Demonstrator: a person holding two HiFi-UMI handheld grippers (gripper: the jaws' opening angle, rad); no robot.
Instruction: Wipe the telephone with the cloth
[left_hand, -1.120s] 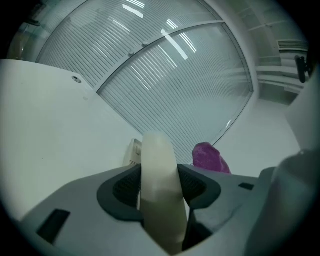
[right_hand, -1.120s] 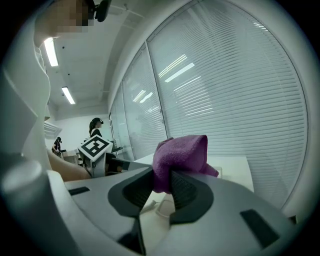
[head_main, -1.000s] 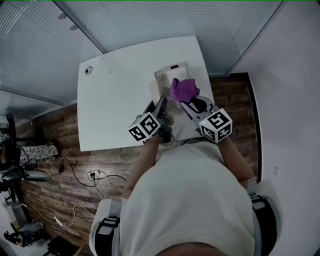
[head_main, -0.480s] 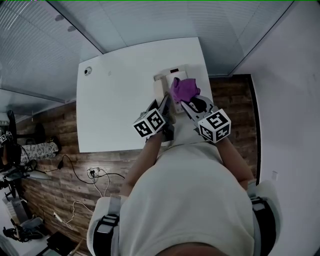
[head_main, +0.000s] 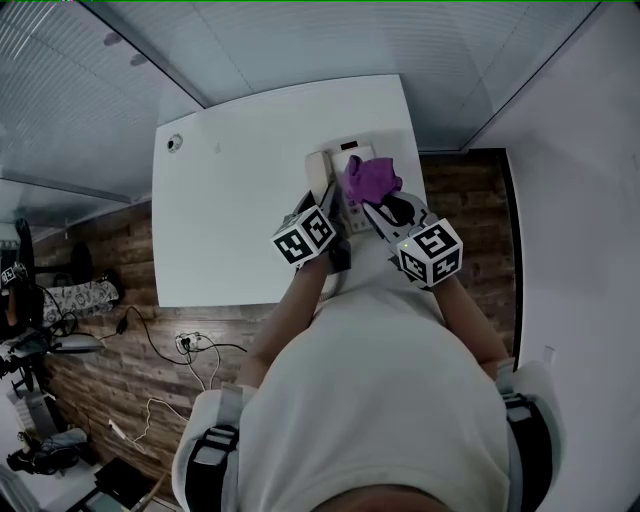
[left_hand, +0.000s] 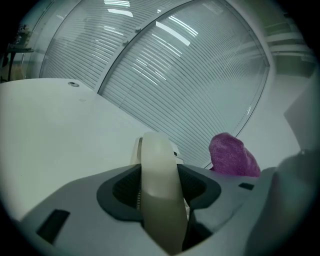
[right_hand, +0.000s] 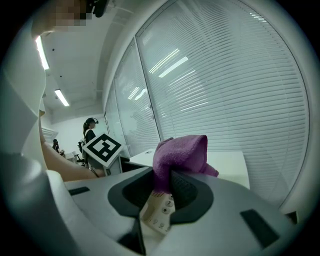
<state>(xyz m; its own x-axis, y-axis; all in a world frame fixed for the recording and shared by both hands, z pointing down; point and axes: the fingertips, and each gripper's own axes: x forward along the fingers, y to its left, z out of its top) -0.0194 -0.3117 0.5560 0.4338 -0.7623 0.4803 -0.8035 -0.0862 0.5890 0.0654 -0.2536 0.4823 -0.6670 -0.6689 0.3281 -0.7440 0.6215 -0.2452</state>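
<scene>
My left gripper (left_hand: 159, 192), jaws closed on the cream handset (left_hand: 156, 165); my right gripper (right_hand: 165, 195), jaws clamped on the purple cloth (right_hand: 181, 150), which stands bunched above them. Below the cloth, between the right jaws, part of the keypad (right_hand: 159, 212) shows. In the head view the cloth lies over the telephone (head_main: 360, 153), just right of the handset; whether the handset is lifted off its cradle I cannot tell. The telephone sits near the far right edge of the white worktop (head_main: 230, 200). Beyond: slatted blinds (left_hand: 190, 65).
</scene>
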